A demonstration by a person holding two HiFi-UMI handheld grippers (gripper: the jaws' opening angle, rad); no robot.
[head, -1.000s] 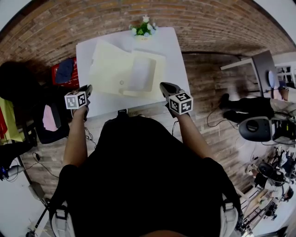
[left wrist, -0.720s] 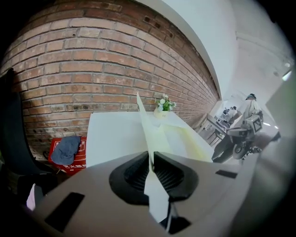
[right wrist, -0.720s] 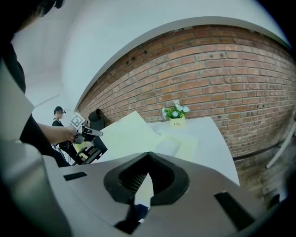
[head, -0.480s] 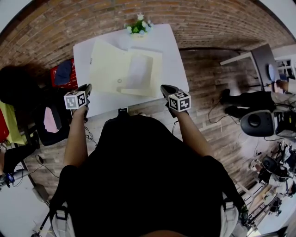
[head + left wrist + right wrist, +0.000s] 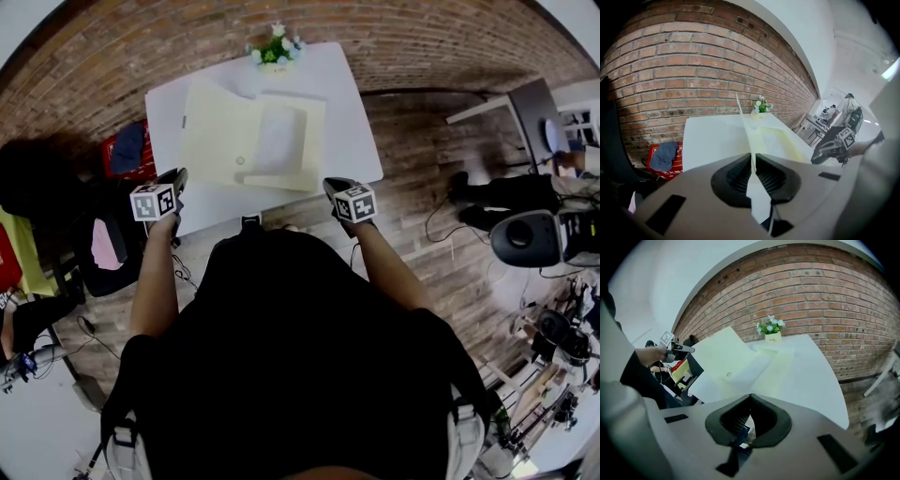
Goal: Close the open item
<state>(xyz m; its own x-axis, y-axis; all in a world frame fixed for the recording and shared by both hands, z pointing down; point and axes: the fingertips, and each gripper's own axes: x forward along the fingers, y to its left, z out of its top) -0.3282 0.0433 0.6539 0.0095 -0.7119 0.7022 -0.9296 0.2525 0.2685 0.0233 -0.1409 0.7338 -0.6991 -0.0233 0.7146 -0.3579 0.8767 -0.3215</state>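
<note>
The folder (image 5: 220,131) lies open on the table (image 5: 352,131), and both the left gripper (image 5: 179,175) and right gripper (image 5: 329,184) hover at its near edge, jaws together and empty, likely lining up to flip it shut.

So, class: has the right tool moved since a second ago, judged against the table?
Yes. The right tool has sunk toward the table's near edge; its marker cube looks smaller.

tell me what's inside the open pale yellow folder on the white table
On the pale yellow folder's right half lies a whitish rectangular sheet, with a small round snap beside it. Anything under that sheet is covered.
</note>
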